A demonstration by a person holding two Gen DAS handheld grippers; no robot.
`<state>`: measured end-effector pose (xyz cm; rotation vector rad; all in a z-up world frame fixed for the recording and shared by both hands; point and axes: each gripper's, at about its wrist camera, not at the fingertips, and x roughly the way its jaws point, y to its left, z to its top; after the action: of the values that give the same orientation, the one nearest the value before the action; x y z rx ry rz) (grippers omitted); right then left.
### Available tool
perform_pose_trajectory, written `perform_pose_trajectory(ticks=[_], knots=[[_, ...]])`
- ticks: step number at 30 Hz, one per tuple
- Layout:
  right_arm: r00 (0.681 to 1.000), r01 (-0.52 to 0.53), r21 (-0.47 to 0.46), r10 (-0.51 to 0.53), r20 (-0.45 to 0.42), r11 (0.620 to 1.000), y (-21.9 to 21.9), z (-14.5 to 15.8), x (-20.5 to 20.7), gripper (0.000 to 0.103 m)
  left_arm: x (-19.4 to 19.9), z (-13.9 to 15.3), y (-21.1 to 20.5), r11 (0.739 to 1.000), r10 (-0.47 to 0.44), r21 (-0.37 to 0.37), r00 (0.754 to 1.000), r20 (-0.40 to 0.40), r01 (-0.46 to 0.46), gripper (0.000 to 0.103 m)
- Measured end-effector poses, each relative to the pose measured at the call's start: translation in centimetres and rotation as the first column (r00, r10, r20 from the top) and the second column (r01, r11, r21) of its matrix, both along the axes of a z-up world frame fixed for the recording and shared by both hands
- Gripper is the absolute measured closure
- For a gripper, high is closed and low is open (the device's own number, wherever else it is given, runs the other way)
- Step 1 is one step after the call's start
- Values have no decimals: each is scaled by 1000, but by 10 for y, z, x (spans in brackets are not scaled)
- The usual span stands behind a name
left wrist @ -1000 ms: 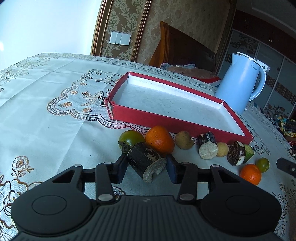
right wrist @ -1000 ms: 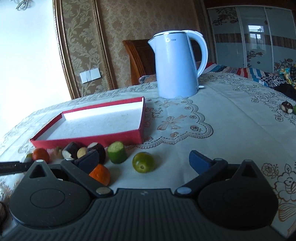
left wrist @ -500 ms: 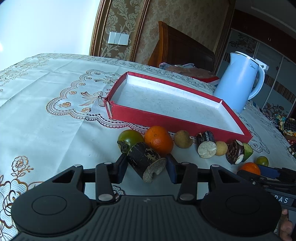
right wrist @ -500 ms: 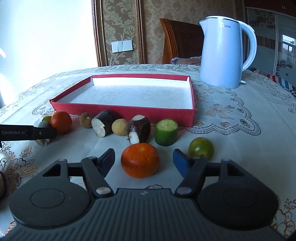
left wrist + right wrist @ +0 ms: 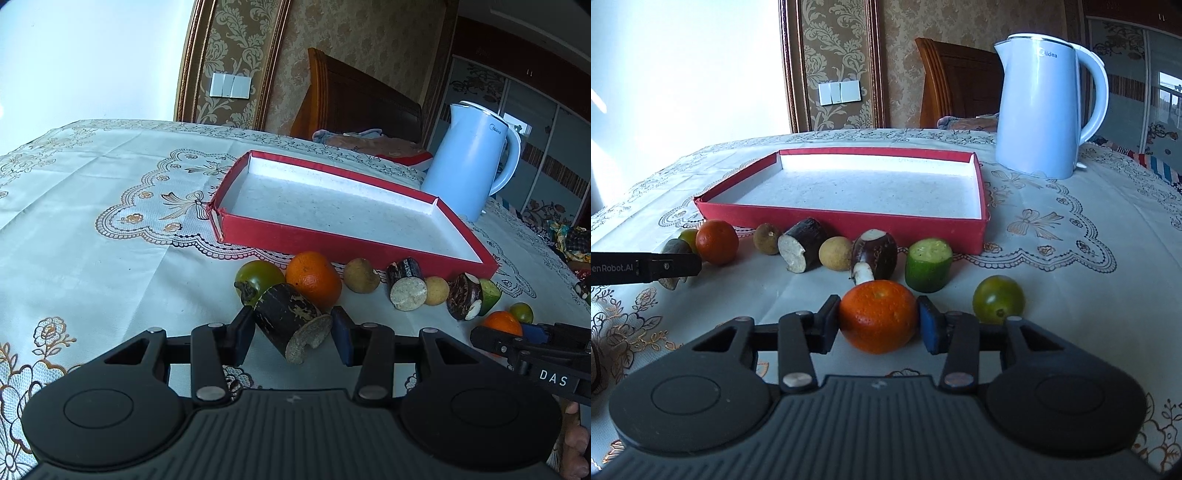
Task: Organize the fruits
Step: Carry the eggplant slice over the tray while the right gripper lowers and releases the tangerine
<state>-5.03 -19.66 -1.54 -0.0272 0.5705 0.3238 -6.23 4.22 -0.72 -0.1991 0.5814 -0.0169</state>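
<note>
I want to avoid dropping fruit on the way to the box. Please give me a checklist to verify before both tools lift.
1. Right tool on the orange: jaws closing, pads at both its sides. Ok.
2. Left tool on the dark sugarcane piece: the piece sits tilted between the pads, and contact on the blue pad side is not clear. Cannot tell.
3. Red box free to receive fruit: white floor bare. Ok.
4. Path over the front wall: only low fruit lies before it. Ok.
5. Neighbours clear of the orange: the dark round piece lies close behind it. Cannot tell if they touch.
6. Blue kettle out of the way: stands beyond the box's far right corner. Ok.
</note>
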Motion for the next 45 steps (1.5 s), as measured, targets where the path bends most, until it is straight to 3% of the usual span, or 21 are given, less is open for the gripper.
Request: perform_pose_trajectory(ticks=[14,20,26,29,36,45], knots=[[997,42,48,-45,63,998,-4,16,3,62,7,26,-28,993,-36,117,997,63,29,59],[993,63,32,-65,98,998,4,37,22,62,36,38,-43,989,-52,139,996,71,42,59],[987,115,20,-116,115,993,10,48,67,61,74,41,-50,988,-43,148,997,68,32,59],[986,137,17,-138,96,990,15,48,96,61,96,43,-49,992,-44,124,998,53,37,59],[985,170,-1,-170,25,985,25,37,158,61,147,37,-54,988,5,152,1000,24,-9,59],[980,189,-26,-190,-55,982,28,23,200,61,185,29,-47,987,55,150,998,-25,-51,59]])
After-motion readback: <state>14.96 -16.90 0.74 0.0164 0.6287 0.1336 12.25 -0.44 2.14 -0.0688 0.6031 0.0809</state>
